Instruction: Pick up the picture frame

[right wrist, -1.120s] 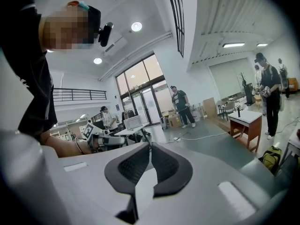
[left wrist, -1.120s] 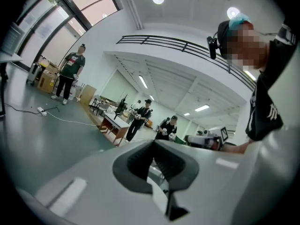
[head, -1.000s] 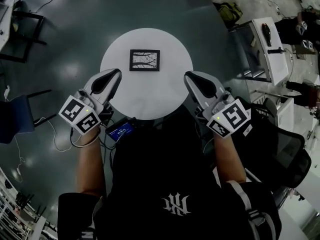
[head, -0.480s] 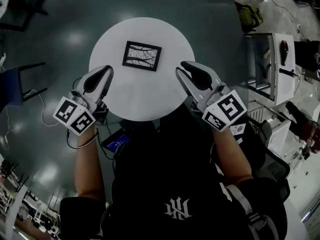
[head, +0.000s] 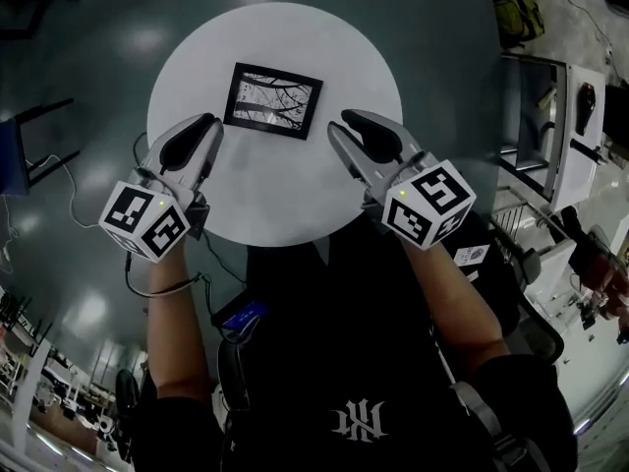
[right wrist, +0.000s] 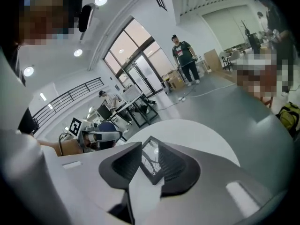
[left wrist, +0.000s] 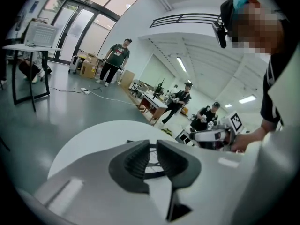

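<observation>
1. The picture frame (head: 273, 100) lies flat on the round white table (head: 285, 190), toward its far side. It has a dark rim around a picture of bare branches.
2. My left claw (head: 200, 126) is over the left part of the table. Its tips are near the frame's lower left corner and clear of it.
3. Its jaws are opening, with only a narrow gap so far. In the left gripper view nothing sits between the pads, and a strip of the frame shows through the gap, farther along the table.
4. My right claw (head: 346, 126) is over the right part of the table. Its tips are just beside the frame's right edge, not touching it.
5. Its jaws are opening too, and they stand wider than the left ones. They hold nothing. In the right gripper view a corner of the frame shows through the gap, lying on the table beyond.
6. The frame sits between my two claws, and neither grips it.
</observation>
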Demonstrator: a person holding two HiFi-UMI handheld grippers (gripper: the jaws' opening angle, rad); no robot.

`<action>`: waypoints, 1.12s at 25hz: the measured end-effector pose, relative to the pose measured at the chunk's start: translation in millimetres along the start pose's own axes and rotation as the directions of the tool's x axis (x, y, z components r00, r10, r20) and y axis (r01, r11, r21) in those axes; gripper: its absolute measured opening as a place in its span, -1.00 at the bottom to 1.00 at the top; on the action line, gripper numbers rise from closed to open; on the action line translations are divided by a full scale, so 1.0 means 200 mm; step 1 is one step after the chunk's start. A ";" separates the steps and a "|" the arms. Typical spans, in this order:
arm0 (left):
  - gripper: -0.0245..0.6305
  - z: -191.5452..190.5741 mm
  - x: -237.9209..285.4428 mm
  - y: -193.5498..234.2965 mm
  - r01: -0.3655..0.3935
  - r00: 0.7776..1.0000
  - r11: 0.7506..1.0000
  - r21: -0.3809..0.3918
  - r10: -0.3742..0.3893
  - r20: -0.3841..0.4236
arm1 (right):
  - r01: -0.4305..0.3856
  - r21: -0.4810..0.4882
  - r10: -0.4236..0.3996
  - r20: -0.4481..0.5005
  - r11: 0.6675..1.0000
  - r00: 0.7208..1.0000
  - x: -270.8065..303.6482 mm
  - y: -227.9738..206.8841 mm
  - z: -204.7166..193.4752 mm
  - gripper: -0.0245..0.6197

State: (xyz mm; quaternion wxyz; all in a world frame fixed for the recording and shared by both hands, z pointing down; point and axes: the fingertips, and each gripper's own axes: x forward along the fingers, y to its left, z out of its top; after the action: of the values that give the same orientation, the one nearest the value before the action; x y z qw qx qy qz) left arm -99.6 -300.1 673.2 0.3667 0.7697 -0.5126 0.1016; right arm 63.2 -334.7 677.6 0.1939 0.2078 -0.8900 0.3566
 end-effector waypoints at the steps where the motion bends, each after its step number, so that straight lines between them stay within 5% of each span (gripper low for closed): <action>1: -0.78 -0.03 0.03 0.03 -0.007 1.000 1.000 -0.007 0.007 -0.015 | 0.007 0.014 -0.007 -0.013 1.000 1.000 0.03 -0.03 -0.03 -0.57; 14: -0.63 -0.30 0.34 0.29 -0.063 0.973 0.998 0.009 0.063 -0.221 | 0.090 0.164 -0.073 -0.107 0.982 0.992 0.35 -0.24 -0.33 -0.41; 28: -0.59 -0.35 0.40 0.32 -0.104 0.949 0.993 0.054 0.115 -0.292 | 0.206 0.166 -0.181 -0.151 0.965 0.972 0.39 -0.29 -0.41 -0.40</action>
State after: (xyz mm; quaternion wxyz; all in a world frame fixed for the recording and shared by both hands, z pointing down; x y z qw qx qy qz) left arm -103.0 -324.0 795.0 0.4179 0.7232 -0.4922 0.2451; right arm 43.0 -331.5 803.4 0.2678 0.2860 -0.8144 0.4281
